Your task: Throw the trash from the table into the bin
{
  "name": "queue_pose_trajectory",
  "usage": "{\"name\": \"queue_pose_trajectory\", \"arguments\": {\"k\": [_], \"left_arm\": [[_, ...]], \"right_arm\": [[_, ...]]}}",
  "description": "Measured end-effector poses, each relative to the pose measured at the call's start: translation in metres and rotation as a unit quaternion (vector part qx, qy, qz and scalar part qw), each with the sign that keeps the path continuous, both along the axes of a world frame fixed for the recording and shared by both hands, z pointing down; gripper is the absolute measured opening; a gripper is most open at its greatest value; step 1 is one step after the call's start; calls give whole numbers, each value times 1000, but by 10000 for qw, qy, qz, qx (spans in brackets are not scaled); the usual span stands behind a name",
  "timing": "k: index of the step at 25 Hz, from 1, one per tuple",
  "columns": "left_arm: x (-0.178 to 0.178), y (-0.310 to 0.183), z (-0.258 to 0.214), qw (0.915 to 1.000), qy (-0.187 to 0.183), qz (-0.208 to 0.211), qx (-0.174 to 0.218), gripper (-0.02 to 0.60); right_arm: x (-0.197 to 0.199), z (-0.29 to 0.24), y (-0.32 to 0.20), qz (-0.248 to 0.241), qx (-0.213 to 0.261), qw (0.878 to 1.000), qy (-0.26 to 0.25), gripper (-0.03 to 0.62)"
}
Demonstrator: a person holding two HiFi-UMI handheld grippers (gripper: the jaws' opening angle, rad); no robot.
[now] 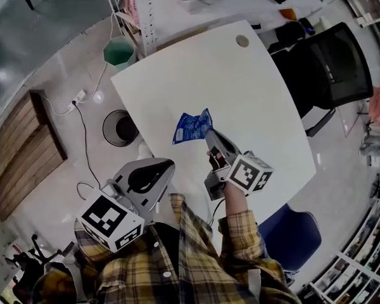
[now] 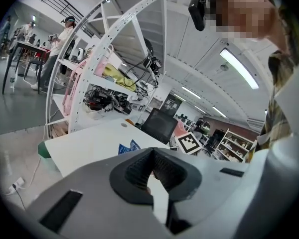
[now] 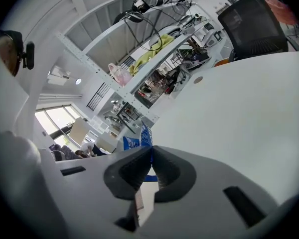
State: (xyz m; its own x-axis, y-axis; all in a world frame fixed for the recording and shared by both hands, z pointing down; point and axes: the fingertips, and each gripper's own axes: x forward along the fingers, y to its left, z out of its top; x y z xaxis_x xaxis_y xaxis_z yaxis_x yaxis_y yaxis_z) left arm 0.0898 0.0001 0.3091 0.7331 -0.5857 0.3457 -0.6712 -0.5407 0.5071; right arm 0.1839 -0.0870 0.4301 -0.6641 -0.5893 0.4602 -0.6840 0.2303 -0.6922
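The tabletop [image 1: 240, 94] lay bare except where the right gripper [image 1: 210, 133] held a blue wrapper [image 1: 191, 126] in its jaws near the front edge. Off the left edge the bin [image 1: 119, 127] stood on the floor, mouth open upward. A white rack [image 1: 145, 11] and a green bucket [image 1: 118, 50] crowded the far-left corner, and a black chair [image 1: 332, 65] blocked the far right. A cable [image 1: 85, 138] trailed beside the bin, perhaps touching it.

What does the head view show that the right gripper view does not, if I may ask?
Only the head view: the round bin on the floor beside the table, and the left gripper. Only the right gripper view: a yellow-green cloth on the rack and bright windows. Both: the right gripper shut on the blue wrapper, the white table and the black chair.
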Motion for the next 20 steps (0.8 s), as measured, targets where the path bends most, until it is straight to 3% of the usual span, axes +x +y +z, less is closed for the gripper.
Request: {"name": "queue_pose_trajectory", "arguments": {"k": [6, 13, 20], "left_arm": [[-57, 10, -2, 9974, 146, -684, 162, 8], [-173, 11, 1, 9917, 209, -1228, 334, 8], [-289, 28, 15, 9957, -36, -906, 196, 8]], "right_arm": [[-64, 13, 25, -643, -223, 9976, 147, 2], [-165, 12, 43, -1053, -212, 9936, 343, 3], [-273, 44, 63, -1014, -321, 9920, 684, 3]]}}
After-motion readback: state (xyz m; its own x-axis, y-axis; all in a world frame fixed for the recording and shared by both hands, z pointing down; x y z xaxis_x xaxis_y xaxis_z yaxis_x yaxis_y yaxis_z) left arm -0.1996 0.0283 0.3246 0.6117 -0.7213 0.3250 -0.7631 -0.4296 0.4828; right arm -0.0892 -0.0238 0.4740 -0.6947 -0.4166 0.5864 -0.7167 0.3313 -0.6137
